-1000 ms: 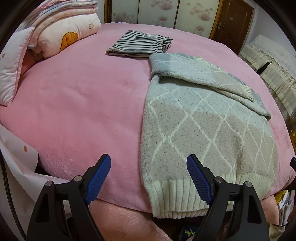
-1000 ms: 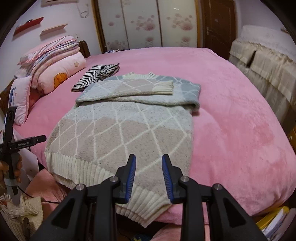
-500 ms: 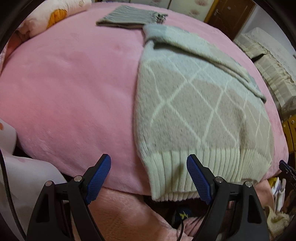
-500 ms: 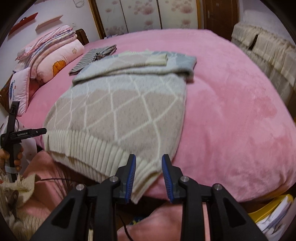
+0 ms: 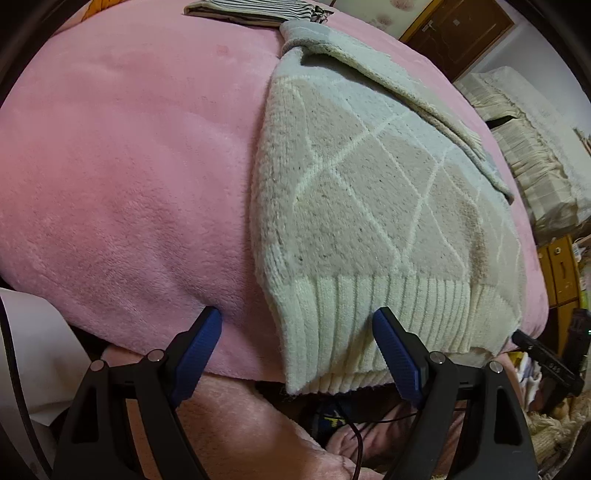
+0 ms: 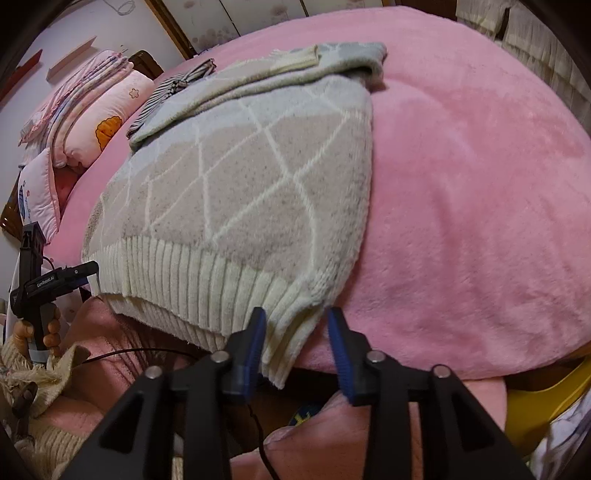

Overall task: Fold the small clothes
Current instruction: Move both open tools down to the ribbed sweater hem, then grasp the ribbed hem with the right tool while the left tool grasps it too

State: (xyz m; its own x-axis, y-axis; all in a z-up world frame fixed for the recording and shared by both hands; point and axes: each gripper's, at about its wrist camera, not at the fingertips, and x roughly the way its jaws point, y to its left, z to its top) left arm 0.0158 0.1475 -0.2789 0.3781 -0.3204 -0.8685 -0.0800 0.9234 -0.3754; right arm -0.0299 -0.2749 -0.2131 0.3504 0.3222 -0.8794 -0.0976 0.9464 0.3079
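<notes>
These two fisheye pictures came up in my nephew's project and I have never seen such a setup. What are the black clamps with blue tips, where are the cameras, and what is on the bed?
The clamps are two hand-held grippers, one in each of a person's hands. A camera on each looks forward along its fingers, so one picture comes from the left gripper and one from the right gripper. On the pink bed lies a grey diamond-patterned sweater, sleeves folded across the top, with a folded striped garment and pillows behind it. Both grippers are open at the sweater's ribbed hem, one at each corner. Nothing is held yet.
</notes>
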